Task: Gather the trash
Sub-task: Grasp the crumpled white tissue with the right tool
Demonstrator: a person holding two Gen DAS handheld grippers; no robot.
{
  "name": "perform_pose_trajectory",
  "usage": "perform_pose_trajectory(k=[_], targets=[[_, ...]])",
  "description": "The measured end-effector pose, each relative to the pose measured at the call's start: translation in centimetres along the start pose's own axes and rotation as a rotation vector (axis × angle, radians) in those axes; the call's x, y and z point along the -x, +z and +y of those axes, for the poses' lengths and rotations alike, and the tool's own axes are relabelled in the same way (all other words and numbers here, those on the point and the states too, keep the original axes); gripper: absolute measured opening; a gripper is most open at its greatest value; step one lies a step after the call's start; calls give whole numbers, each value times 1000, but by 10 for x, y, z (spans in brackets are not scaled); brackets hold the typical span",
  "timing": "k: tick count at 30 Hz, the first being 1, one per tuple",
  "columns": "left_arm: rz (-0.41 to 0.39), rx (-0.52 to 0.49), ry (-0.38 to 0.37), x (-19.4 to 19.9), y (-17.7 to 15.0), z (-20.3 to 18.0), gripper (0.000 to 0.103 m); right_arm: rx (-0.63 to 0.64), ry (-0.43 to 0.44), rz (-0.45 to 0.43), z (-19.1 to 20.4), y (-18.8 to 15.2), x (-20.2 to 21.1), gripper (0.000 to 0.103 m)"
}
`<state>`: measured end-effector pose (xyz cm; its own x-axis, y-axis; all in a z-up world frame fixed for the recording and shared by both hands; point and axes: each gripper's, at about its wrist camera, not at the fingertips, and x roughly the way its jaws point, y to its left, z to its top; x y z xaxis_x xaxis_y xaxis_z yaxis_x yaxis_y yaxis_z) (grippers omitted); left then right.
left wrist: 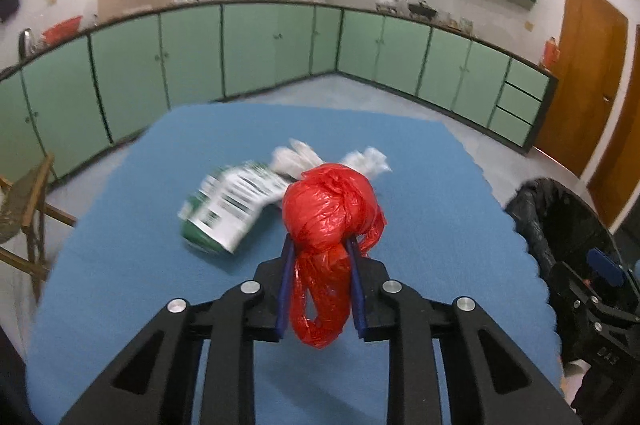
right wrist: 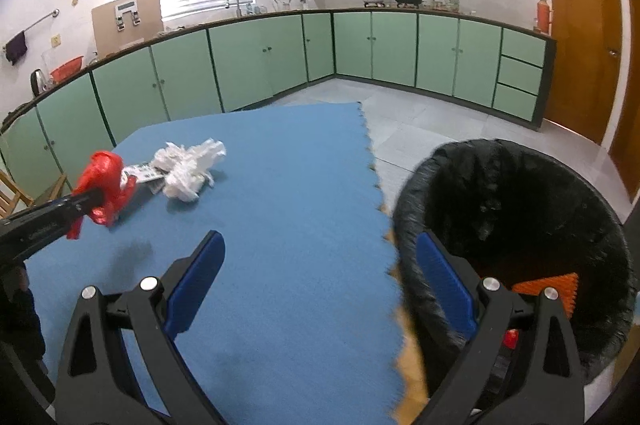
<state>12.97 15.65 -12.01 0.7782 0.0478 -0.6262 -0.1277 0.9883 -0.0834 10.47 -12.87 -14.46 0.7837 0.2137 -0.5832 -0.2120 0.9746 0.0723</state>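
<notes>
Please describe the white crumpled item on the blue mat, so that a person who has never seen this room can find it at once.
Look at the blue mat on the floor, beside the black-lined bin. Near the mat's far end lies a small heap of litter, and the white crumpled plastic is the piece on the side towards the bin. Unlike the green-and-white printed wrapper touching it and the red bag clamped in the left gripper, it is plain white.

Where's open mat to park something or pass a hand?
Bare: the blue mat between the white crumpled plastic and its scalloped edge by the black-lined bin; also the near strip around the right gripper. Crowded: far left, where red bag, green-white carton and plastic bunch together.
</notes>
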Motion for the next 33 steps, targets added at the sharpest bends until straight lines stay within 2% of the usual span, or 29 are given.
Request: perform_pose_trajectory(k=[12, 14, 16, 20, 24, 29, 31, 33], targets=[[-33, 23, 113, -4, 18, 56, 24, 66, 81, 16, 73, 36, -68, 93], [-36, 24, 129, -6, 18, 62, 24, 90, 87, 29, 86, 38, -82, 91], [-36, 27, 141, -7, 19, 69, 24, 106, 92, 48, 95, 40, -95, 84], [-37, 30, 160, -7, 19, 79, 24, 134, 91, 100, 112, 40, -120, 80], [-32, 36, 167, -9, 20, 83, 24, 135, 111, 148, 120, 43, -133, 67], [-27, 45, 164, -9, 19, 83, 24, 134, 167, 202, 124, 44, -141, 44], [-28, 43, 161, -8, 20, 81, 24, 146, 205, 215, 126, 44, -140, 22], [-29, 43, 158, -6, 20, 79, 24, 166, 230, 223, 131, 43, -138, 16]])
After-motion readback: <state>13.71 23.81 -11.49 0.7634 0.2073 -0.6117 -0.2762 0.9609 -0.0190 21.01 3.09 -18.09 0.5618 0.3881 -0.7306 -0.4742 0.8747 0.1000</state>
